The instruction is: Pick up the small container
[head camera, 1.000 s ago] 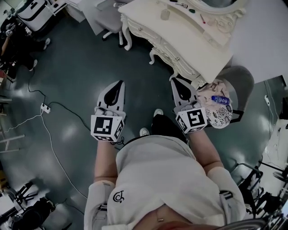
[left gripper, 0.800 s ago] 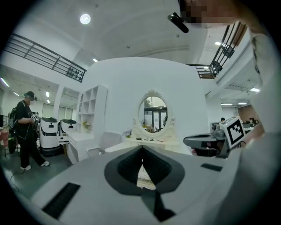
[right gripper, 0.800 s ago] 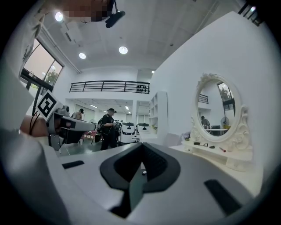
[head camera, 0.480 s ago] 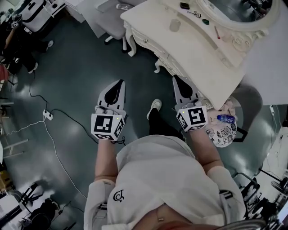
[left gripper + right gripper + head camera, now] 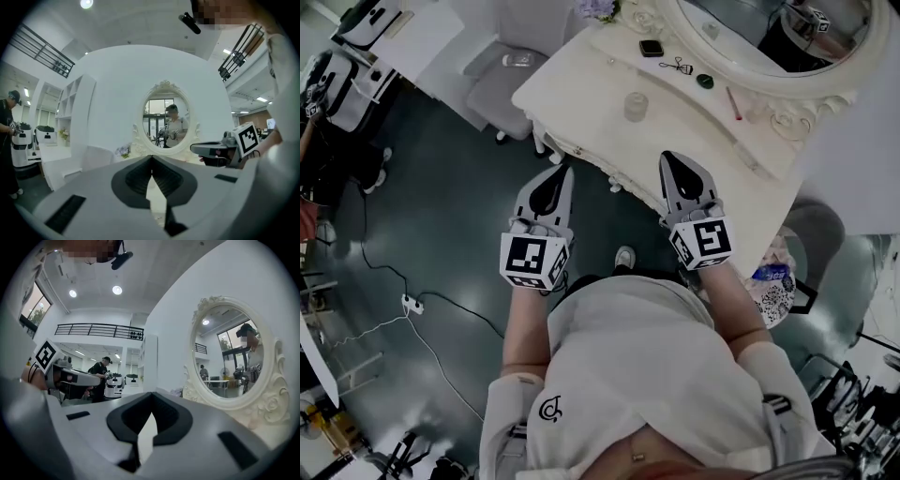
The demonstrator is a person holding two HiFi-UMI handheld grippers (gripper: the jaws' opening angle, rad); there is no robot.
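Observation:
A small clear container (image 5: 636,106) stands on the cream vanity table (image 5: 581,103), near its front edge. My left gripper (image 5: 566,170) is shut and empty, with its tip just short of the table's edge, below and left of the container. Over the tabletop to the container's lower right, my right gripper (image 5: 667,157) is also shut with nothing in it. In the left gripper view the closed jaws (image 5: 151,157) point at the oval mirror (image 5: 164,115). The right gripper view shows its closed jaws (image 5: 151,394) beside the mirror (image 5: 229,352). Neither gripper view shows the container.
A black watch (image 5: 651,48), an eyelash curler (image 5: 677,66), a dark lid (image 5: 704,81) and a red pencil (image 5: 733,103) lie further back on the table. A grey chair (image 5: 502,80) stands left of it. A patterned stool with a water bottle (image 5: 769,273) is at the right. Cables and a power strip (image 5: 411,304) cross the floor.
The person has stepped up to the vanity, so the table and container now lie just ahead of both grippers. Both grippers stayed shut and empty.

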